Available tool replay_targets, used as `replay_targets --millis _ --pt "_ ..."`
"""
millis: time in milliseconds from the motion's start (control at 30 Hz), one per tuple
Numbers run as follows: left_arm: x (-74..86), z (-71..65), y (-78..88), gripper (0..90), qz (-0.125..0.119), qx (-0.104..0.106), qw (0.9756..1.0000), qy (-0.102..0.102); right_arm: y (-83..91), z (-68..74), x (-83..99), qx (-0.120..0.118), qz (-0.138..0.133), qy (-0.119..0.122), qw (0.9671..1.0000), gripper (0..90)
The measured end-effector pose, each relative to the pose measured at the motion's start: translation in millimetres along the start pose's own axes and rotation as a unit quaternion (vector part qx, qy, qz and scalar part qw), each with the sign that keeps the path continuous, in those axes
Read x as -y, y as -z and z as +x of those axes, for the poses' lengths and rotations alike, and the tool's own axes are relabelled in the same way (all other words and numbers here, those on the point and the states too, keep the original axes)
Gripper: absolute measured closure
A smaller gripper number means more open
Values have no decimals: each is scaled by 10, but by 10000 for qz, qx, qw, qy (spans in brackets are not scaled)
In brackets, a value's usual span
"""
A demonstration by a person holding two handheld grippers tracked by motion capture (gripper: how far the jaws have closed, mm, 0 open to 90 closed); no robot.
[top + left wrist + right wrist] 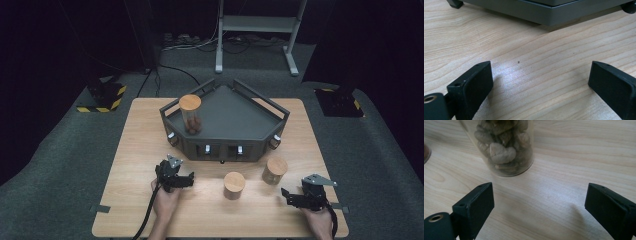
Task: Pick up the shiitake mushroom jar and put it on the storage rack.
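One jar (190, 114) is already on the grey tray (235, 131). Left gripper (187, 181) idles, fingers open. Two jars wait on the counter (130, 160); right gripper (285, 195), fingers wide and empty, faces the nearer jar (274, 170).

Light wood table (140, 150) carries a dark grey angular tray (225, 145) beyond both grippers, plus two cork-lidded jars, one (234, 185) between the grippers, the other (274, 170) just ahead of the right gripper (290, 196).
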State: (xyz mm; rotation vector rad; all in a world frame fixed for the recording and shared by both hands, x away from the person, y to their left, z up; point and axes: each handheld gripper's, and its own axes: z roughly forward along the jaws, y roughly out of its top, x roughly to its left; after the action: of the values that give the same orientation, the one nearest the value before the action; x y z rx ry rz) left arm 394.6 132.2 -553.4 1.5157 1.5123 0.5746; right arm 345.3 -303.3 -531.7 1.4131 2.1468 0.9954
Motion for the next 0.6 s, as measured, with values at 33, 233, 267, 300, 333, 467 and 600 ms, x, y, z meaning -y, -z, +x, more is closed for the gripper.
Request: replay_targets --millis 33,233,267,300,333,467,600 --pt "0 0 0 55 0 0 10000 0 -5 4 12 -27 8 -9 10000 85" --pt "0 0 0 55 -1 0 10000 1 -5 44 52 -156 5 -29 9999 87" --pt "0 0 0 55 1 -1 10000 1 -5 52 55 -170 -13 11 9999 88" --pt "0 0 0 55 -2 0 10000 2 -4 67 58 -181 -13 24 9998 89" --pt "0 0 0 55 1 0 10000 0 -6 91 63 -197 -12 35 9998 90" --pt "0 0 0 55 -3 0 10000 4 -14 138 69 -215 -33 52 9997 90" --pt "0 0 0 55 0 0 10000 1 -30 197 73 -229 46 115 9997 85"
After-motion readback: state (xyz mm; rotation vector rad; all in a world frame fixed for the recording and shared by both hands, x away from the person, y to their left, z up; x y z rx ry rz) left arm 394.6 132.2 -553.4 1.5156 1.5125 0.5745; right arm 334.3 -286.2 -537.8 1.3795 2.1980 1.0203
